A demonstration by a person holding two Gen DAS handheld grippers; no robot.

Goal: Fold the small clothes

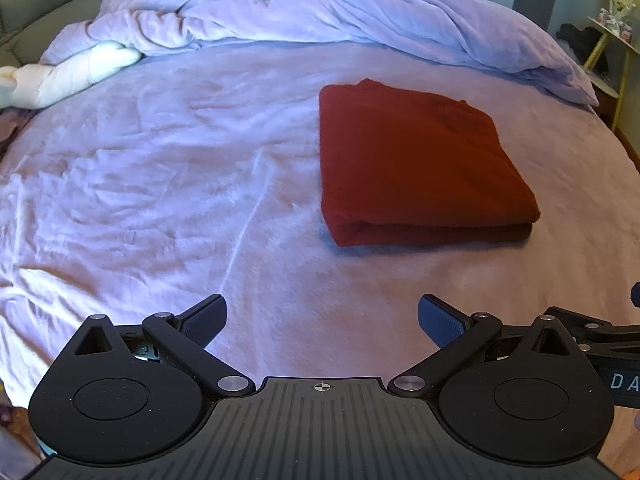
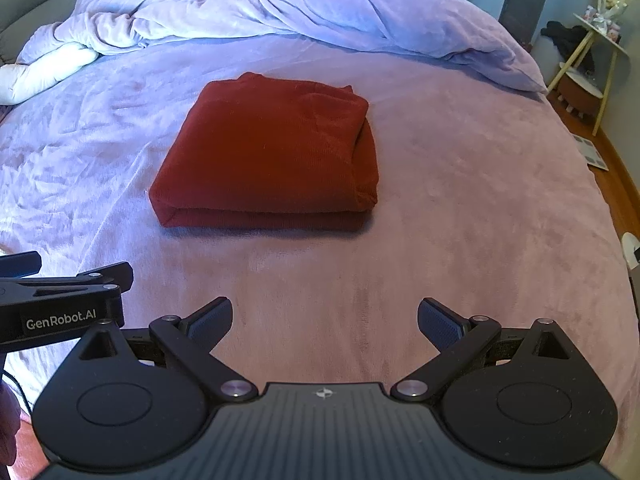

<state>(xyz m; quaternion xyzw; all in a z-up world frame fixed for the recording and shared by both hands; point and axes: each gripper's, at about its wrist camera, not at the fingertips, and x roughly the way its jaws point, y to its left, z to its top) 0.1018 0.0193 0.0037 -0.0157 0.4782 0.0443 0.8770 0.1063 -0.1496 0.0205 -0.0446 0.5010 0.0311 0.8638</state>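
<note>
With the red garment (image 2: 268, 156) lying folded on the bed (image 2: 460, 208) ahead, both the left tool (image 1: 320, 320) and right tool (image 2: 325, 320) spread wide and empty, squaring its loose right edge seems wise.

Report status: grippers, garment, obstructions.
Left gripper open, empty. Right gripper open, empty. Red garment folded flat on bed, untouched. Nothing between fingers and garment.
</note>
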